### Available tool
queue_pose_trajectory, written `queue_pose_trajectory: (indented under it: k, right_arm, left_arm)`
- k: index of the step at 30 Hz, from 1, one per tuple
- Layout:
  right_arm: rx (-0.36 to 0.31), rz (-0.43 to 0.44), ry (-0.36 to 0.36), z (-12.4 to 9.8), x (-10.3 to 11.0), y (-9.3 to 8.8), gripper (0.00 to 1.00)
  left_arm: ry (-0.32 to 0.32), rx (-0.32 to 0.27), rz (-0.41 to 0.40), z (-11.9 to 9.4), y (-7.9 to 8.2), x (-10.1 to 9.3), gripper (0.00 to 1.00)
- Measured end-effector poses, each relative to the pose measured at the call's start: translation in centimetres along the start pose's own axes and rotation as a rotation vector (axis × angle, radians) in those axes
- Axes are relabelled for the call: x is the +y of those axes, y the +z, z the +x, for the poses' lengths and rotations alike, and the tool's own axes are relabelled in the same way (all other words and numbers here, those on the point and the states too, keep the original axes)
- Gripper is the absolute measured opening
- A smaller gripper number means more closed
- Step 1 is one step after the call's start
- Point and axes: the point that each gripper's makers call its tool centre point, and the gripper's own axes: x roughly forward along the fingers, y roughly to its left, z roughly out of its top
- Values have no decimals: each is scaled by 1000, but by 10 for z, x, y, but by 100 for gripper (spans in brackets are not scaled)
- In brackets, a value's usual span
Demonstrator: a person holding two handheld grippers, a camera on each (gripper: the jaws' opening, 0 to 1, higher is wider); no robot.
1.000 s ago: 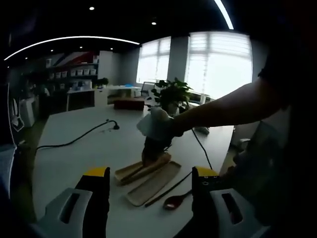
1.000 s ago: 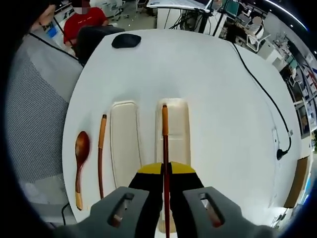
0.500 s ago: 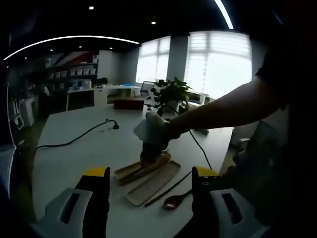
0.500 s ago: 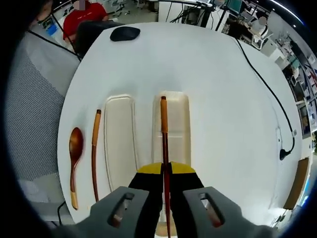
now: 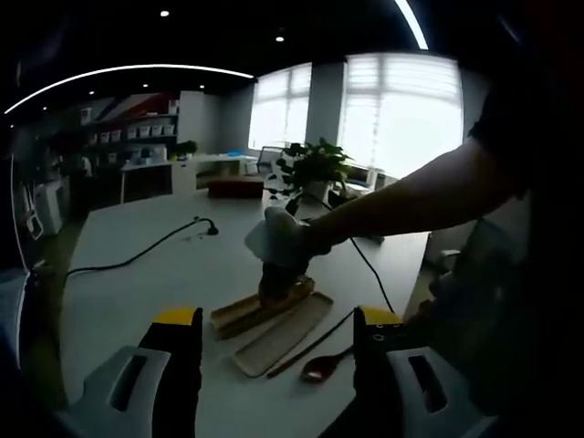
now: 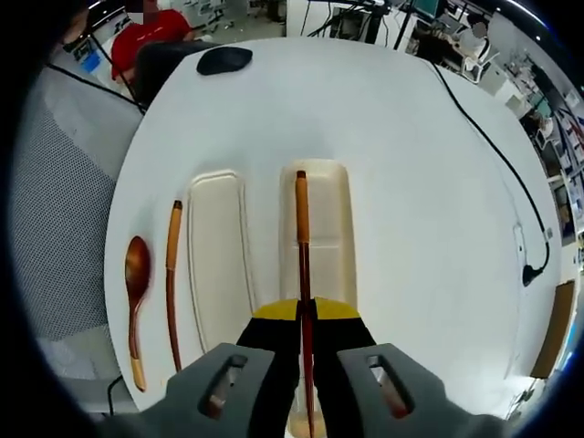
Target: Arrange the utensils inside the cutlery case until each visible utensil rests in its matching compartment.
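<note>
Chopstick (image 6: 302, 274) in the grasp of the right gripper (image 6: 306, 319) was the thing in hand: its yellow-tipped jaws were clenched on the dark shaft, which ran straight forward along the jaws' own line, its orange end pointing to the far end of the case. In the right gripper view that shaft lay over the right-hand tray (image 6: 333, 228) of the cutlery case, long axis matching the tray's length and roughly centred between its walls; whether it already touched the tray floor I could not tell. The left-hand tray (image 6: 214, 255) sat just beside it. Left of that, on the white table (image 6: 429, 210), a second chopstick (image 6: 171, 274) lay parallel to the trays, and a wooden spoon (image 6: 135, 292) lay further left again, near the table edge.

In the left gripper view the left gripper (image 5: 278, 342) hung back with jaws released and wide apart, gripping nothing, well apart from the case; the second chopstick and spoon lay on its near side.

My judgement: the held stick was aligned for lowering, so the next move would need only a straight descent and release, with little rotation. Two utensils outside the case suggest the task was in its early part.
</note>
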Motion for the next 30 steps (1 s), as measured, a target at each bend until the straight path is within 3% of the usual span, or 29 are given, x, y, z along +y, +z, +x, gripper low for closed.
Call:
queue_pose_trajectory:
  k: [30]
  right_arm:
    - [7, 32, -4, 10, -3, -3, 1]
  left_arm:
    - [-11, 14, 4, 1, -2, -1, 69]
